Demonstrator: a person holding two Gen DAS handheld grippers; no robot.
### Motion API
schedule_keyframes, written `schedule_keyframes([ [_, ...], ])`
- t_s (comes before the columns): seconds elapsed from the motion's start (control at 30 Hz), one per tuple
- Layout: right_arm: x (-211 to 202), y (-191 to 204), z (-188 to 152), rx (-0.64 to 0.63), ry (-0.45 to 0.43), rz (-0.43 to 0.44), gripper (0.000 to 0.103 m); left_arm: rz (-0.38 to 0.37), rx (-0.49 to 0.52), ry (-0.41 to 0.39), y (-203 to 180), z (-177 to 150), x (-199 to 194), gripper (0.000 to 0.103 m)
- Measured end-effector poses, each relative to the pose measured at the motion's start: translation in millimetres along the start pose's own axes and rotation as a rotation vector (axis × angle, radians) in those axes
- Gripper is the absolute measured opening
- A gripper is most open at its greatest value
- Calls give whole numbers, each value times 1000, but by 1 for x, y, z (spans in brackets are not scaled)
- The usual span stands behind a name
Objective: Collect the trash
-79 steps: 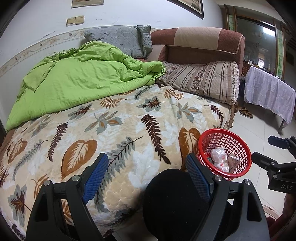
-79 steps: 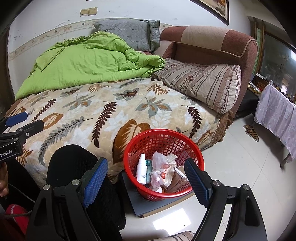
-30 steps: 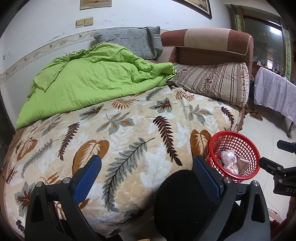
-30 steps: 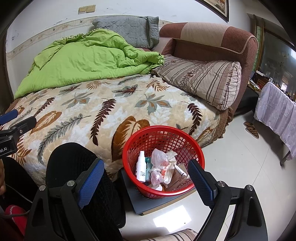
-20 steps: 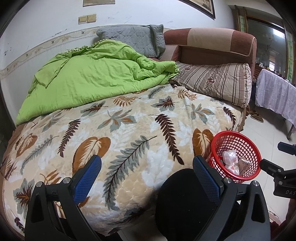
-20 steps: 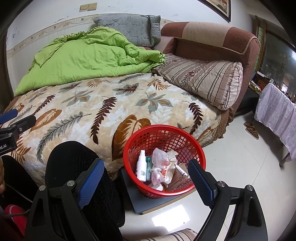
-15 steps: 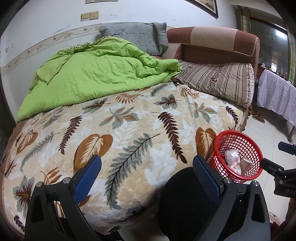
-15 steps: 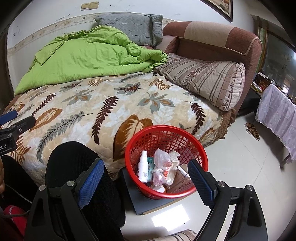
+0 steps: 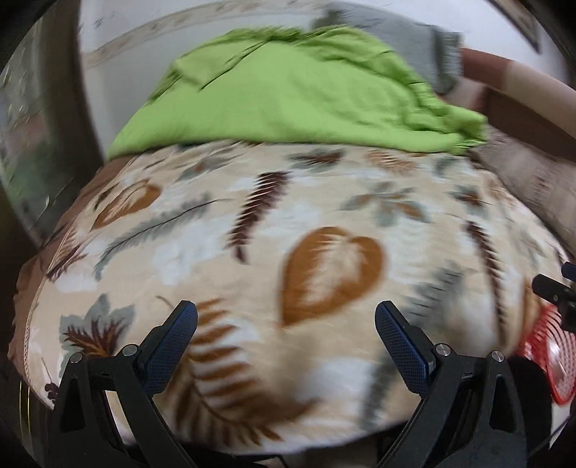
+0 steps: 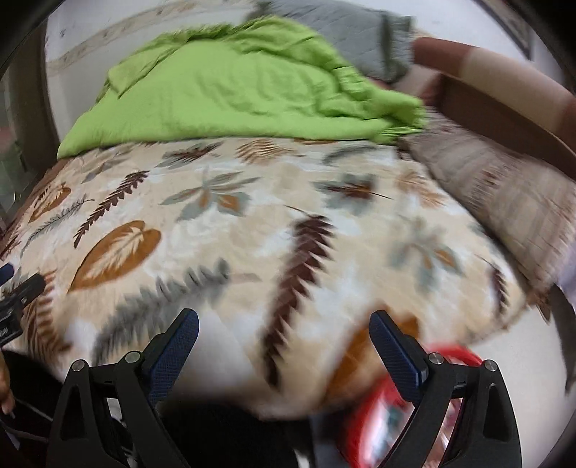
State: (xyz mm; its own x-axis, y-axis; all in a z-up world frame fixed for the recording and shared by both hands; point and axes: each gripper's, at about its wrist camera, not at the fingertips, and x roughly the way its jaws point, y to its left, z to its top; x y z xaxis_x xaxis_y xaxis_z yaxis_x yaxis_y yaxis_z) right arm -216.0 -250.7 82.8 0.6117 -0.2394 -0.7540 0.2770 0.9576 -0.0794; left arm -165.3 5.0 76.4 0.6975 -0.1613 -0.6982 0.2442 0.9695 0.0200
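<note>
Both views are blurred by motion. The red mesh basket shows at the bottom right of the right wrist view, partly behind a finger, its contents an indistinct blur. In the left wrist view only its rim shows at the right edge. My left gripper is open with nothing between its blue pads, over the leaf-patterned bedspread. My right gripper is open and empty too, above the bed's near edge. No loose trash shows on the bed.
A crumpled green quilt lies at the far side of the bed, with a grey pillow behind it and a striped cushion at the right. A black round object sits low in front.
Both grippers have swung left and up over the bed. The basket has slid from the middle of the right view to its bottom right, and to the left view's right edge.
</note>
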Motion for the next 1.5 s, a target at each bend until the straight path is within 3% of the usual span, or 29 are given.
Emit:
schedule_keyframes([
  [0.13,71,41,44,-15,89,59,97,53,-25,78,27,18,52,99],
  [0.3,147,86,87,-3,140,99,97,34,-78,206,47,37,120,99],
  [0.4,178,105,98,27,161,131,97,42,-119,220,56,42,139,98],
  [0.47,191,116,99,10,157,110,103,50,-116,196,58,46,144,99],
  [0.7,187,116,89,8,79,100,103,102,-96,150,59,49,160,103],
  [1.5,191,118,91,7,76,101,103,96,-97,123,62,47,164,103],
])
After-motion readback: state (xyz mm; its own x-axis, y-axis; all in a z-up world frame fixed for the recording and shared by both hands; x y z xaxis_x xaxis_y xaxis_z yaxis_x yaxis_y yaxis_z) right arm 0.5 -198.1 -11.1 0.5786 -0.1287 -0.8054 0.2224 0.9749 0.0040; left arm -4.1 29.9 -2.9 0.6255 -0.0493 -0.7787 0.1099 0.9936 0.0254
